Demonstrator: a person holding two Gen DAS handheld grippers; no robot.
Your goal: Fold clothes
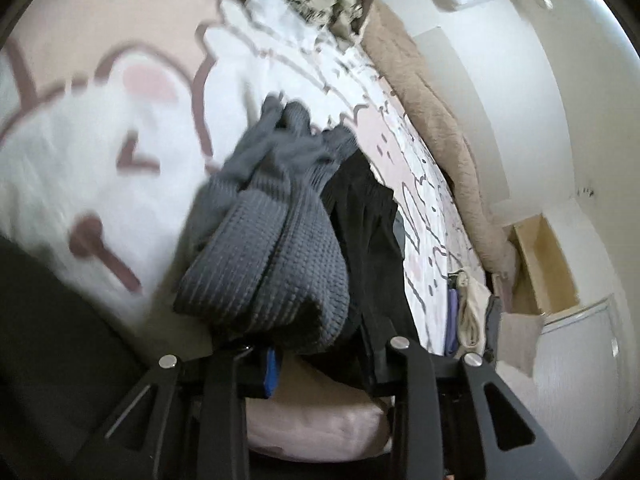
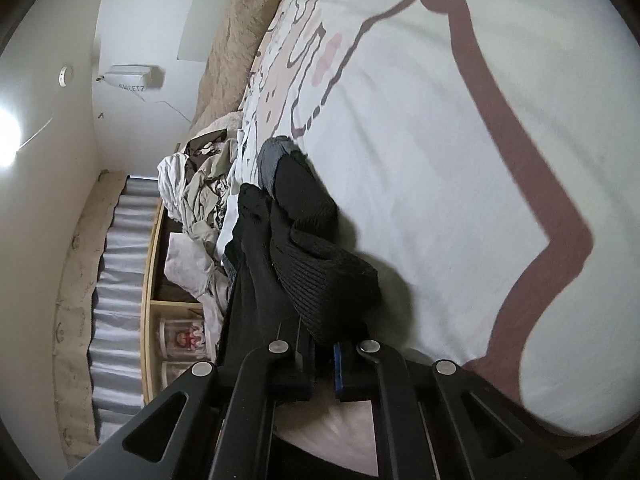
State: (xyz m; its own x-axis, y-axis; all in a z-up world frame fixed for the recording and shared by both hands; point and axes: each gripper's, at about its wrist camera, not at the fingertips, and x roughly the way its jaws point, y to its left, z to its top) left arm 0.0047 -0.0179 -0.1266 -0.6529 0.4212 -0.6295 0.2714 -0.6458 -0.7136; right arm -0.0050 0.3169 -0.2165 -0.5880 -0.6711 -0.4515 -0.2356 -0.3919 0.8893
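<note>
— What's each hand got?
— Left tongs (image 1: pixel 316 344) clamped on the grey knit garment (image 1: pixel 272 248), right tongs (image 2: pixel 324 354) on its black part (image 2: pixel 320 264), over the bed (image 2: pixel 440 160).
— Anything nearby?
— A heap of clothes (image 2: pixel 200 184) and a tan blanket (image 1: pixel 432 92) beyond.

Left hand-held gripper (image 1: pixel 316 354): fingertips buried under grey knit garment (image 1: pixel 272 264). Right hand-held gripper (image 2: pixel 324 354): tips covered by black knit garment (image 2: pixel 320 276). Bed sheet (image 1: pixel 80 152): motion-blurred at left. Far clothes pile (image 1: pixel 320 4): cut off by top edge.
</note>
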